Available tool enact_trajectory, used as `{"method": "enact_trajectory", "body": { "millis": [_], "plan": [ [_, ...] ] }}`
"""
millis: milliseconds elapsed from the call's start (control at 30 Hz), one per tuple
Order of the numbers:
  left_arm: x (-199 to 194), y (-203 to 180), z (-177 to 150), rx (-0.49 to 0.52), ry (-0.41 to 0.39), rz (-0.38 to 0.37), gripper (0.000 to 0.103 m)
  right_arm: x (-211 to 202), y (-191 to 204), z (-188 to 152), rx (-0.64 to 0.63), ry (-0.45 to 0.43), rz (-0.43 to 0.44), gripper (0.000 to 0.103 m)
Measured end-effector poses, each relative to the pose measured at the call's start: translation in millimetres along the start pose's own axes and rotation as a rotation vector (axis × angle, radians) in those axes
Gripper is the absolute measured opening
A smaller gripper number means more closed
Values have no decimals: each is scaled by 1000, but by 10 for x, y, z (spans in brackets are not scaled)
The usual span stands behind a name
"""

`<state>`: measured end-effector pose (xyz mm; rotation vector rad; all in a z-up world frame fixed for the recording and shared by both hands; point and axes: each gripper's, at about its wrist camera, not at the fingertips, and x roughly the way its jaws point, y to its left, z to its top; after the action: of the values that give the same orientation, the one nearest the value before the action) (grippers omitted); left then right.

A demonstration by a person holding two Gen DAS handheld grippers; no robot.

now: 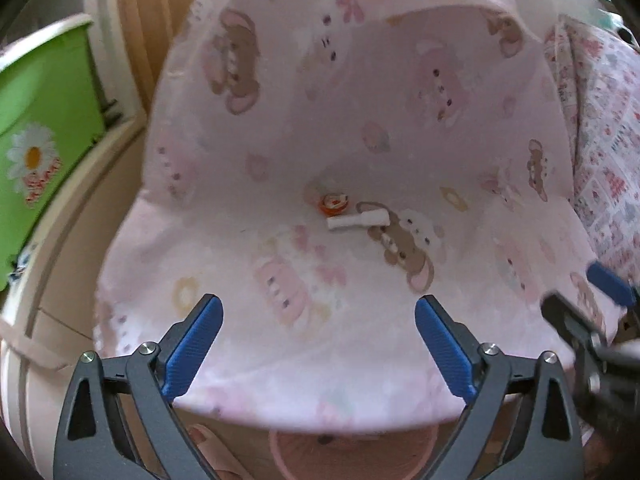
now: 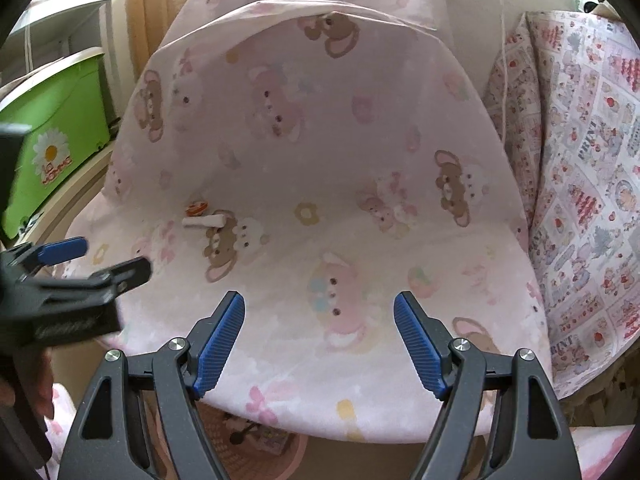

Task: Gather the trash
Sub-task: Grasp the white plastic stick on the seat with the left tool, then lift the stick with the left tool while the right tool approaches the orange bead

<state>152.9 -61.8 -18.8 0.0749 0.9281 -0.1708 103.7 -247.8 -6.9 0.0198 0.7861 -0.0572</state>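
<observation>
Two bits of trash lie together on the pink bear-print chair cover [image 1: 320,128]: a small round orange wrapper [image 1: 334,203] and a white stick-like piece [image 1: 357,221]. They also show in the right wrist view, wrapper [image 2: 196,208] and white piece [image 2: 203,221]. My left gripper [image 1: 319,312] is open and empty, above the seat's front, short of the trash. My right gripper [image 2: 319,312] is open and empty, to the right of the trash. Each gripper appears at the edge of the other's view: the right gripper [image 1: 580,300] and the left gripper [image 2: 108,260].
A green bin with a daisy print [image 1: 36,128] stands to the left, also in the right wrist view [image 2: 52,136]. A patterned quilt [image 2: 580,184] hangs on the right. A pink basket [image 1: 352,456] sits below the seat's front edge.
</observation>
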Motion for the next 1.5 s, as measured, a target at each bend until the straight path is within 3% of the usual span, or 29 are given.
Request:
{"method": "enact_trajectory", "body": {
  "millis": [133,267,333,600,800,967,1133,1267,1500],
  "plan": [
    [224,-29,257,-82,38,-57,92,29,-121,66,22,-7,-61,79],
    [486,-153,434,-83,103,-55,72,88,-279,113,78,16,-73,79],
    [572,-198,503,-106,115,-70,71,103,-338,127,98,19,-80,79],
    [814,-566,599,13,112,132,67,89,-477,194,161,13,-74,79],
    [851,-486,569,-78,117,73,51,103,-478,200,176,19,-69,79],
    [676,-292,574,-123,86,63,50,96,-449,183,157,18,-79,79],
    [236,-233,378,-36,3,41,51,100,-402,152,129,12,-83,79],
    [-70,-93,191,20,-51,42,51,106,-342,159,118,11,-43,79],
    [-386,335,24,-19,-100,66,51,79,-129,118,55,-4,18,79]
  ]
}}
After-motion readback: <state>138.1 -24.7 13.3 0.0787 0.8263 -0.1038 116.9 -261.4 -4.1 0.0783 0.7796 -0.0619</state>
